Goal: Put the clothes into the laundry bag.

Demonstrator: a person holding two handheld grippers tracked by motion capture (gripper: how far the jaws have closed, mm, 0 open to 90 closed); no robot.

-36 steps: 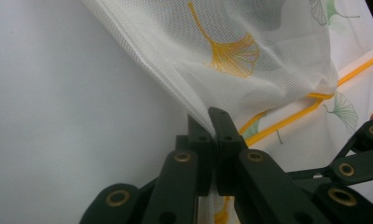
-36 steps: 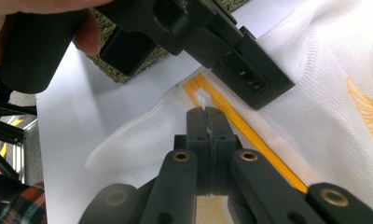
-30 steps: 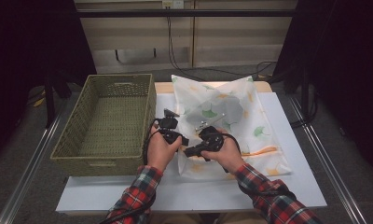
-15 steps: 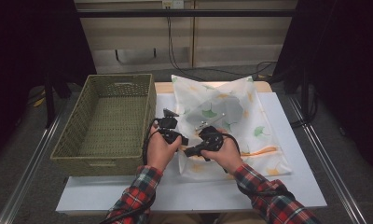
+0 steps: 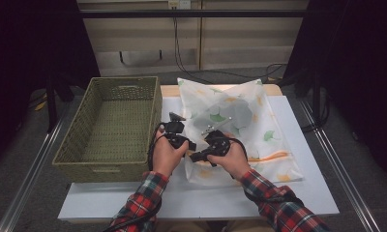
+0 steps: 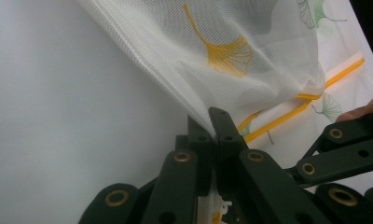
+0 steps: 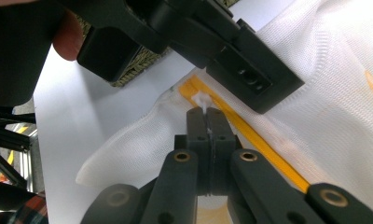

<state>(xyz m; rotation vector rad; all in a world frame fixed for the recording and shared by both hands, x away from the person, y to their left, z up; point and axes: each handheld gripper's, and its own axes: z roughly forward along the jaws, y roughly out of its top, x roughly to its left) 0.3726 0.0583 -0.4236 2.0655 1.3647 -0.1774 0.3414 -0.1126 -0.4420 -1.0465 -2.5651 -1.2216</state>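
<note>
Both grippers are clamped on the mesh bag (image 5: 240,125): the left gripper (image 6: 211,122) pinches its near edge, the right gripper (image 7: 205,111) its white zipper pull (image 7: 202,99) on the orange zipper (image 7: 250,135) running away rightward.

No readable text, label, brand, number or sign anywhere; mesh bag (image 5: 240,121) at frame centre carries only printed ginkgo leaves, no lettering
</note>
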